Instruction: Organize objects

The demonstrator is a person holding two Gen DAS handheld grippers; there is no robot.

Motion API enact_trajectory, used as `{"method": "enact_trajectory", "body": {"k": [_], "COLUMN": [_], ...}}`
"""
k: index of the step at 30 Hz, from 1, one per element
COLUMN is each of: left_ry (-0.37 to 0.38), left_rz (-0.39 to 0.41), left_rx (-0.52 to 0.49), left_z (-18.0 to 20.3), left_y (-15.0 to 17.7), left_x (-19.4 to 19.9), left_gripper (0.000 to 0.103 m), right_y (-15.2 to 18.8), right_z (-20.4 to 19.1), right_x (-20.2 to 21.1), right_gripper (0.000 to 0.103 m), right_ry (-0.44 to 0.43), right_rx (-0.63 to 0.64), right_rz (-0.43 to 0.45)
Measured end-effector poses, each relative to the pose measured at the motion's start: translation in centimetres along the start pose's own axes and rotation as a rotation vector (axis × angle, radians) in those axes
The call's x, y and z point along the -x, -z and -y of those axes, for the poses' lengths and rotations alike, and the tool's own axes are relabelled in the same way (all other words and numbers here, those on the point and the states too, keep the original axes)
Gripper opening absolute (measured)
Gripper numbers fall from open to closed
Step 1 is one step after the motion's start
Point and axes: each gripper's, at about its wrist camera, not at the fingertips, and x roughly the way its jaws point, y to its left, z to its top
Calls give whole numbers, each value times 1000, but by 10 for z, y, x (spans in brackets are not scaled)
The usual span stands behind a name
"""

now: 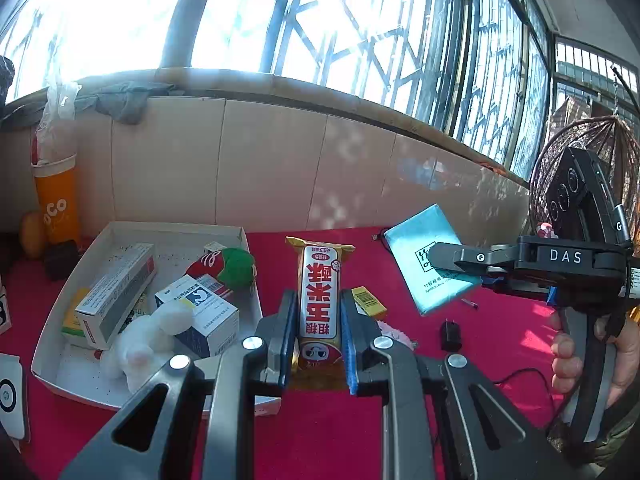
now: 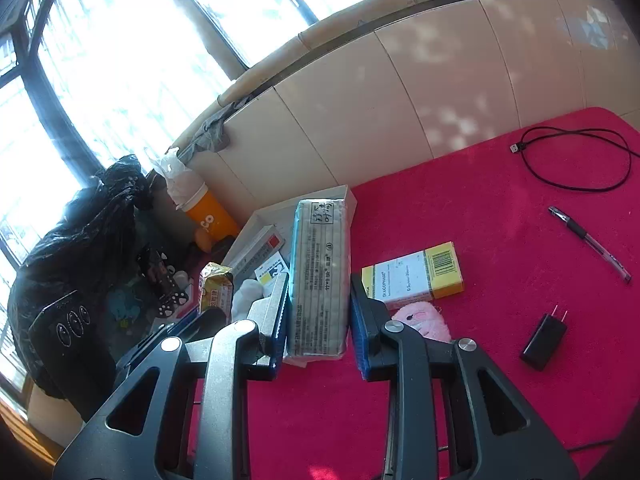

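In the left wrist view my left gripper (image 1: 318, 320) is shut on a snack bar (image 1: 320, 296) in a yellow, red and white wrapper, held above the red tablecloth. To its left lies the white tray (image 1: 48, 344) holding medicine boxes (image 1: 116, 292) and plush toys (image 1: 148, 344). In the right wrist view my right gripper (image 2: 320, 304) is shut on a pale blue tissue pack (image 2: 320, 264), lifted off the table. The same pack (image 1: 424, 248) shows at the right of the left wrist view, clamped in the right gripper (image 1: 456, 268), which a hand (image 1: 568, 356) holds.
On the red cloth lie a yellow-white medicine box (image 2: 416, 276), a pink plush (image 2: 424, 320), a black charger plug (image 2: 544, 340), a pen (image 2: 588, 244) and a black cable (image 2: 576, 160). An orange cup (image 2: 212, 216) and a black bag (image 2: 80, 240) stand by the tiled wall.
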Motion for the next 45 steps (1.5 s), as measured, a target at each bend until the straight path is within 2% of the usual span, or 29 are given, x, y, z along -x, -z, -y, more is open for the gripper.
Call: {"method": "enact_trajectory", "body": {"k": [12, 23, 31, 37, 42, 45], "left_ry": [-26, -66, -151, -195, -202, -235], "left_rz": [25, 42, 73, 63, 49, 34], "left_rx": [60, 73, 57, 57, 116, 134], "left_z": [-25, -42, -74, -98, -125, -139], "left_y": [0, -2, -20, -36, -51, -56], "left_x": [7, 11, 3, -13, -26, -32], "left_gripper": [19, 19, 19, 19, 19, 19], "right_y": [2, -1, -18, -33, -44, -47], "right_z": [-19, -29, -44, -52, -66, -73], "right_x": [-24, -53, -73, -93, -117, -134], "right_gripper": [27, 27, 27, 27, 27, 27], "right_ry": [-7, -3, 5, -13, 0, 7], "right_rx": [39, 69, 122, 97, 114, 120], "right_rz": [-51, -112, -126, -143, -146, -150]}}
